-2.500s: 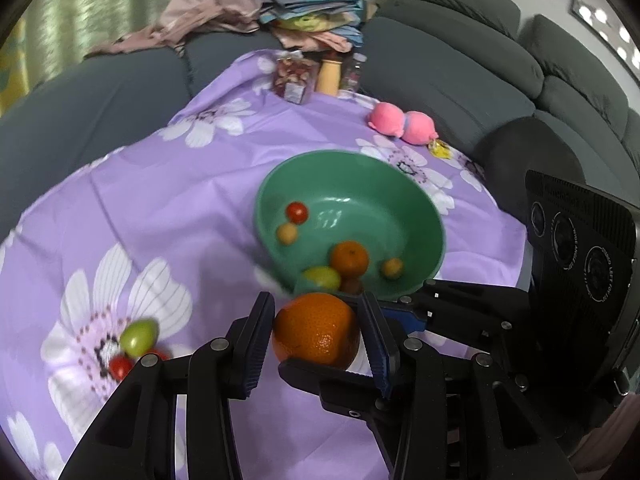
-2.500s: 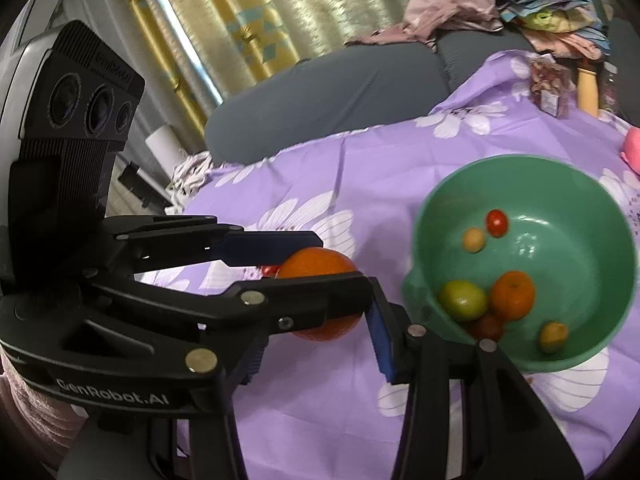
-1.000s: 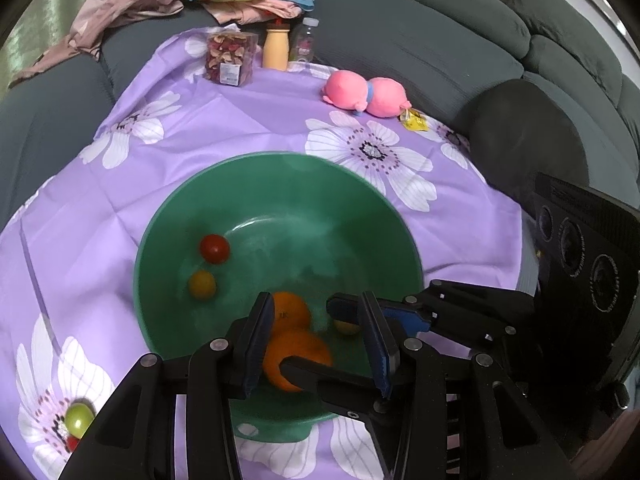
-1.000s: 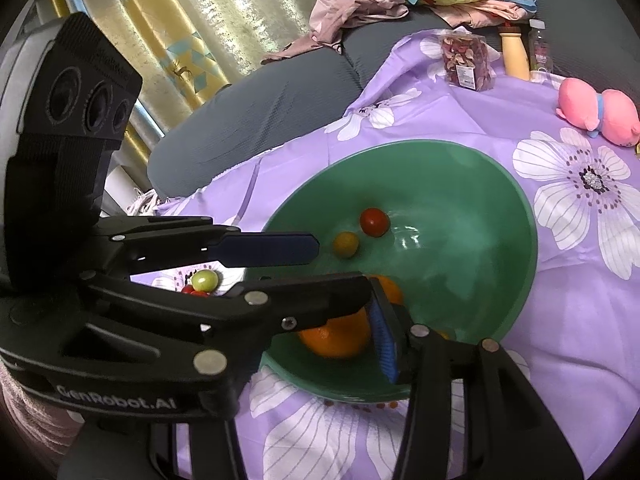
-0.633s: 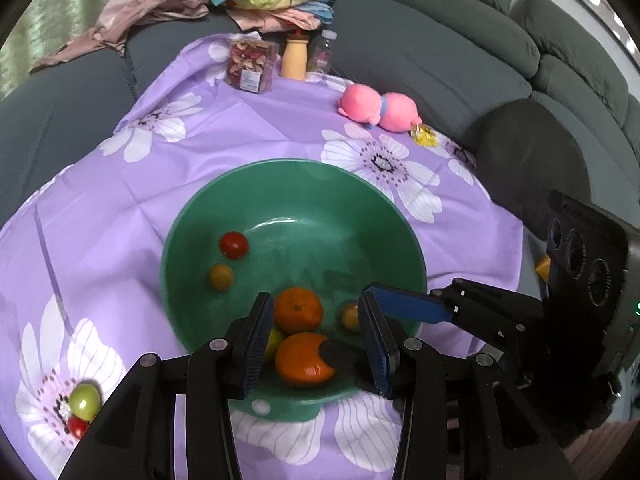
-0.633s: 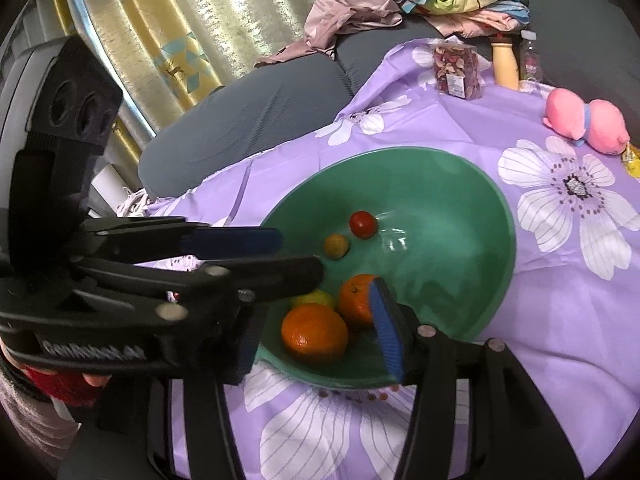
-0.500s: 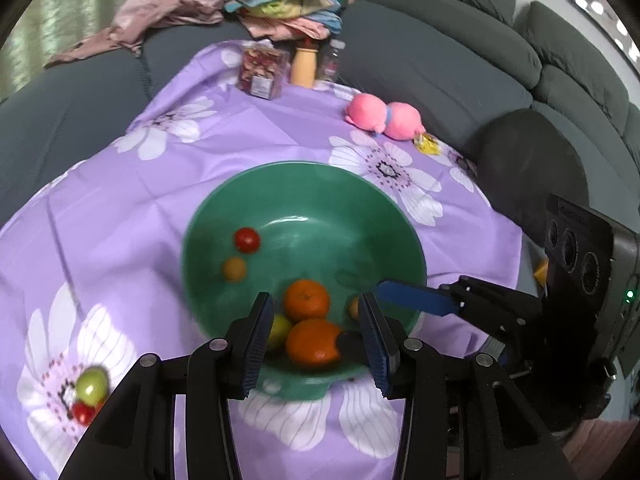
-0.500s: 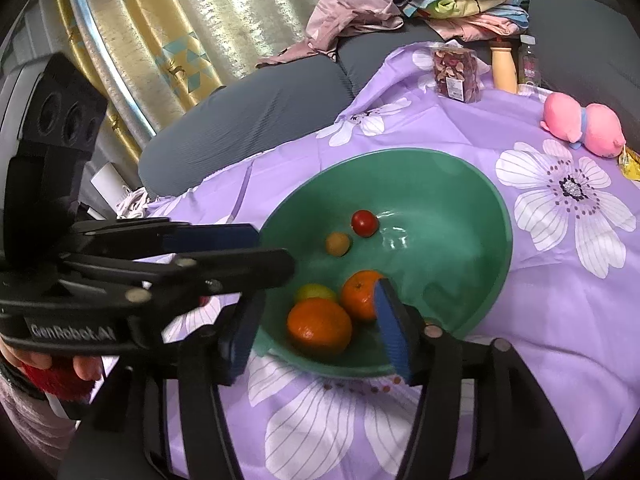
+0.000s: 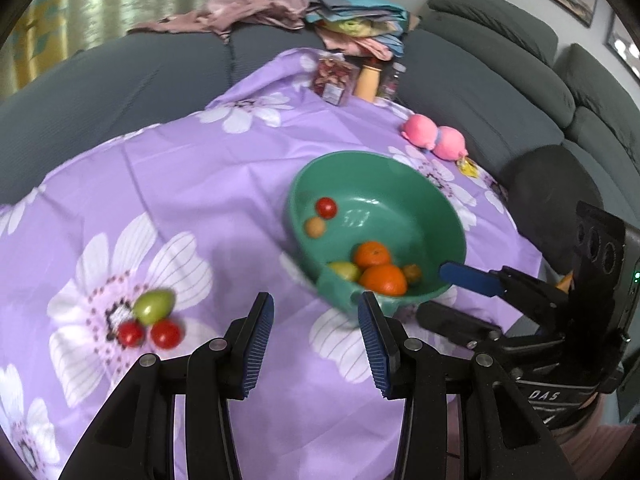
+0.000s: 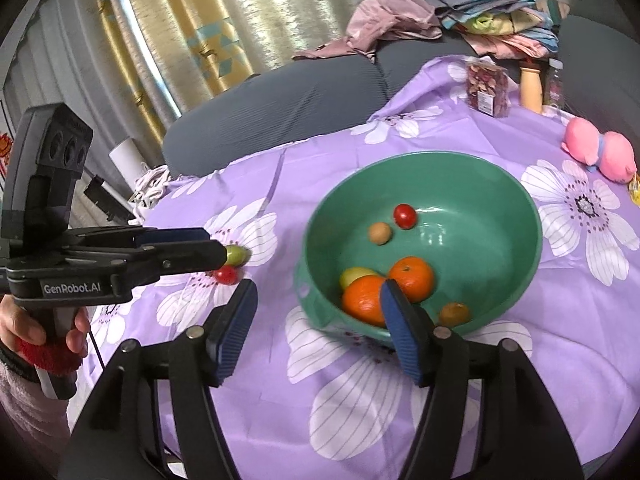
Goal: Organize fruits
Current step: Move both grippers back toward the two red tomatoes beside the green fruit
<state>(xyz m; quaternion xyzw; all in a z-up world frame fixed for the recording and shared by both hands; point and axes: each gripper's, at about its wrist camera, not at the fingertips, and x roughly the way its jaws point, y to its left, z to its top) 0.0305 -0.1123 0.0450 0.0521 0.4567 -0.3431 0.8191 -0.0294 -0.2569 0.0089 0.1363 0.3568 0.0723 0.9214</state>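
Note:
A green bowl [image 9: 440,200] [image 10: 520,216] sits on the purple flowered cloth. It holds two oranges [image 9: 382,279] [image 10: 362,300], a yellow-green fruit [image 9: 344,270], a red tomato [image 9: 326,208] [image 10: 405,216] and small brownish fruits. A green fruit [image 9: 154,306] [image 10: 235,255] and two red tomatoes [image 9: 166,333] lie on the cloth left of the bowl. My left gripper [image 9: 314,344] is open and empty, between the loose fruits and the bowl. My right gripper [image 10: 318,332] is open and empty at the bowl's near rim.
A pink plush toy [image 9: 434,140] [image 10: 600,152], a snack box [image 9: 334,80] [image 10: 486,88] and bottles [image 10: 532,84] stand at the cloth's far side. Grey sofa cushions with piled clothes [image 9: 256,8] surround the cloth.
The orange has left my left gripper and lies in the bowl. Both grippers have pulled back from the bowl; the left has swung left toward the loose fruits.

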